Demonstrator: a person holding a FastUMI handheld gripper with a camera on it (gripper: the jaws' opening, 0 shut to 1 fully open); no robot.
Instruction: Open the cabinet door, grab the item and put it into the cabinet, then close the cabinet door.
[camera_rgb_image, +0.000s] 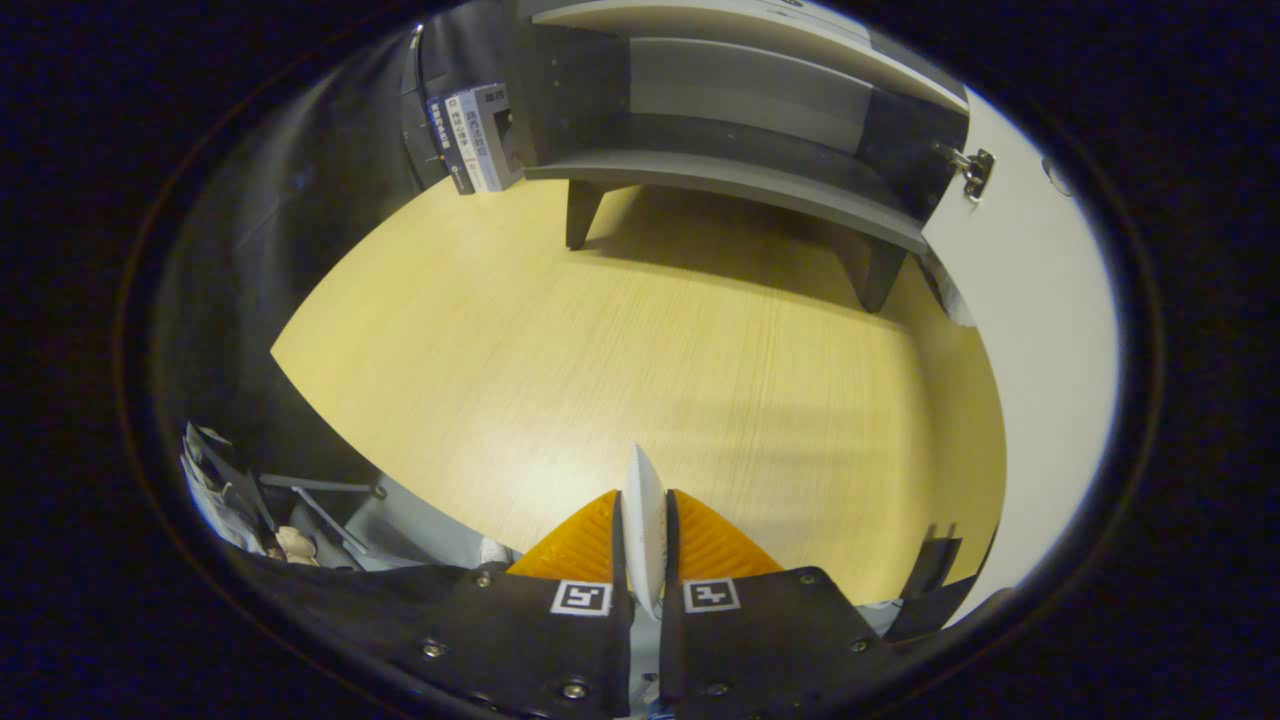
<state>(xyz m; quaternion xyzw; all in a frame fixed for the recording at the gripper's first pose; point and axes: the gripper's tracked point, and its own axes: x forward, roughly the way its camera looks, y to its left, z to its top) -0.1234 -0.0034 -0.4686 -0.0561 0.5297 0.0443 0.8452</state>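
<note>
Gripper view: tool (645, 530) fingers clamped on thin white item (643, 510).

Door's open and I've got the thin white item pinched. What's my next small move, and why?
Probably carry it forward toward the cabinet. The gripper is shut on the white item, the white door stands swung open to the right, and the cabinet's shelf lies beyond the fingers across bare wooden table.
</note>
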